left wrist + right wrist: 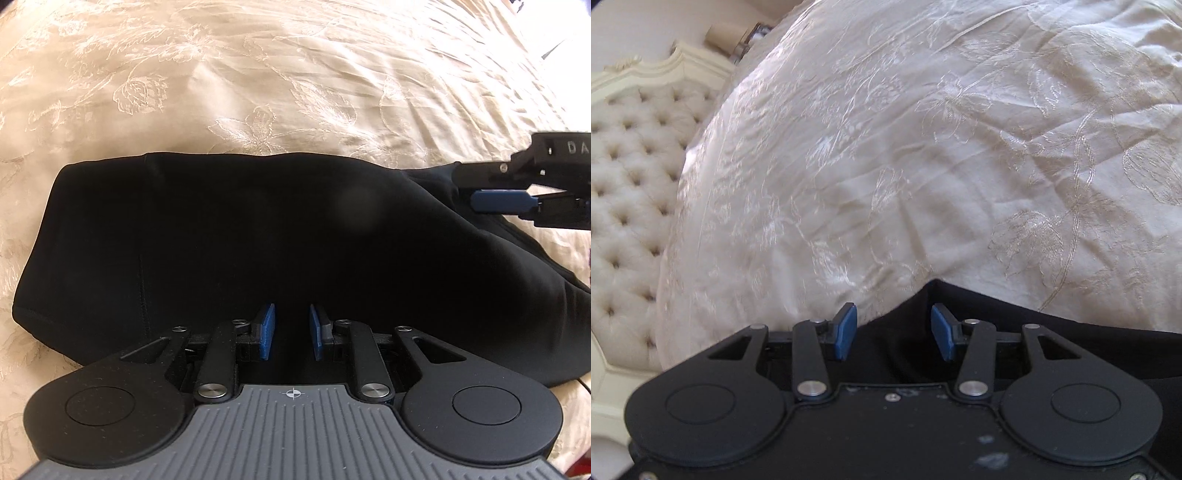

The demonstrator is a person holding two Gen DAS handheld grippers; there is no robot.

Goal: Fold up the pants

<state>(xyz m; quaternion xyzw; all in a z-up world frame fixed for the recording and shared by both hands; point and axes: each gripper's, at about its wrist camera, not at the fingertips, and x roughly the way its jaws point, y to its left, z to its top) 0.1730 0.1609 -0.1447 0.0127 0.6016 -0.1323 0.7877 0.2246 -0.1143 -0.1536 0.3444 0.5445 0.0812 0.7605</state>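
Note:
The black pants (236, 236) lie folded in a wide band across the cream bedspread (258, 74). My left gripper (291, 325) points steeply down at their near edge. Its blue pads (266, 330) stand a narrow gap apart, and black cloth fills that gap. My right gripper (469, 186) comes in from the right edge at the far right end of the pants, jaws apart. In the right wrist view, a pointed corner of the pants (932, 295) lies between the open right gripper (894, 330) and its blue pads (846, 330), which do not touch it.
The embroidered bedspread (923, 147) is creased and runs all round the pants. A tufted cream headboard (624, 184) with a carved frame stands at the left of the right wrist view. A dark object (561, 48) shows at the top right corner of the left wrist view.

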